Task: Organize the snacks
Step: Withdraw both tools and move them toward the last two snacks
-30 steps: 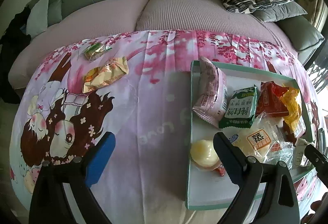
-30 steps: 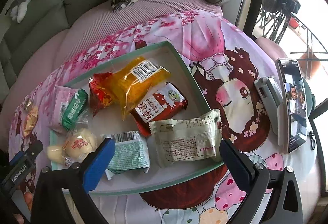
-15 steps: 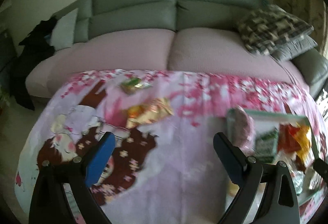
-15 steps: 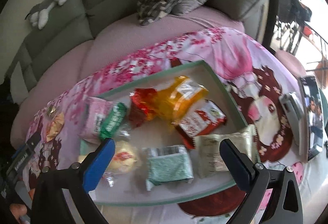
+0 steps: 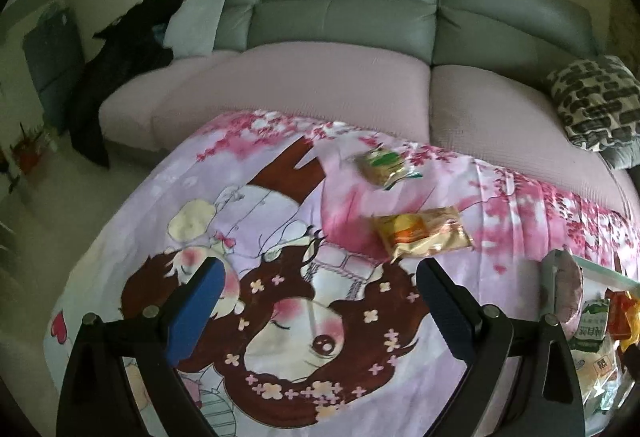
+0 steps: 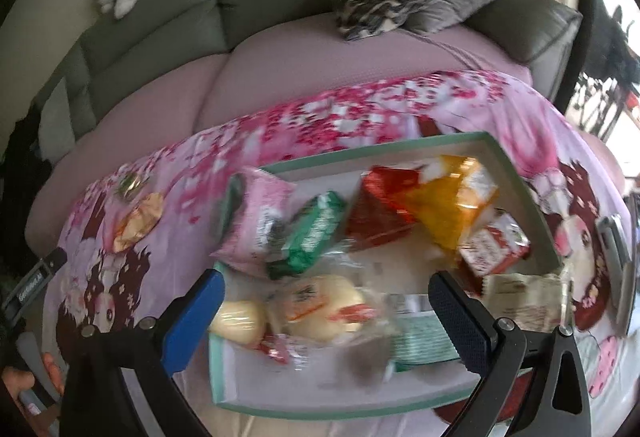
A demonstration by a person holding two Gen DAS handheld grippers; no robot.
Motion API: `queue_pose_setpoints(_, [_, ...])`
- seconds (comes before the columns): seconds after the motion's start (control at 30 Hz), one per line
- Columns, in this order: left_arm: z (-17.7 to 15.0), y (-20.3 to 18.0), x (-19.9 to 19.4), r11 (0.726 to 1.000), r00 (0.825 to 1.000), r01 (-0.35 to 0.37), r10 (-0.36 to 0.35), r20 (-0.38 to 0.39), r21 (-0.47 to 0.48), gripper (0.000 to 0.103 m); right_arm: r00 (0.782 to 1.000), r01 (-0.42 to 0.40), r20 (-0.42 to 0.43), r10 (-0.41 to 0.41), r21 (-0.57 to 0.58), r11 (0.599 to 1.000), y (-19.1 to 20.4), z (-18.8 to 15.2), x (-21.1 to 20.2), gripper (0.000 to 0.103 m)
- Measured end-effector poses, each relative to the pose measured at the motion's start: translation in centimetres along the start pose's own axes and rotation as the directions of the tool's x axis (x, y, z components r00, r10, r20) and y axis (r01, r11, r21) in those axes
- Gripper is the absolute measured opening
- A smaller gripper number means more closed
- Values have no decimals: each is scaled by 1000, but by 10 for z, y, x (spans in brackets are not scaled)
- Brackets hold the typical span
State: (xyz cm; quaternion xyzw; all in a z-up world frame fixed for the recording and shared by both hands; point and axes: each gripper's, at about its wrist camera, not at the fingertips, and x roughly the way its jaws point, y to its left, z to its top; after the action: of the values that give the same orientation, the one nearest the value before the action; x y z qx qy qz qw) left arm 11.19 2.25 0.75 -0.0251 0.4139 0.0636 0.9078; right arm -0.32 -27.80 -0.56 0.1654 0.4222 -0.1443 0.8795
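The left gripper (image 5: 316,289) has swung away from the tray (image 6: 280,168) since a second ago — its view now centres on the cartoon cloth (image 5: 192,197), with the tray only at the right edge. Its jaws stand wide apart, holding nothing. Two snacks lie loose on the cloth ahead of it: an orange packet (image 5: 422,231) just beyond the right finger, and a green packet (image 5: 382,165) farther back, near the sofa (image 5: 348,5). The right gripper (image 6: 326,307) hangs over the tray's near side, tilted higher than before, so more sofa shows. Its jaws are also spread wide and empty. The other snacks sit crowded in the tray, much as earlier.
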Motion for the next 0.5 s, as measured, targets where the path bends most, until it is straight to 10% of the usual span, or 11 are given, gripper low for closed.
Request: queue_pose_setpoints(0.5, [7, 35, 18, 995, 998, 24, -29, -57, -97, 96, 990, -141, -21, 139, -122, 983, 79, 15, 19, 103])
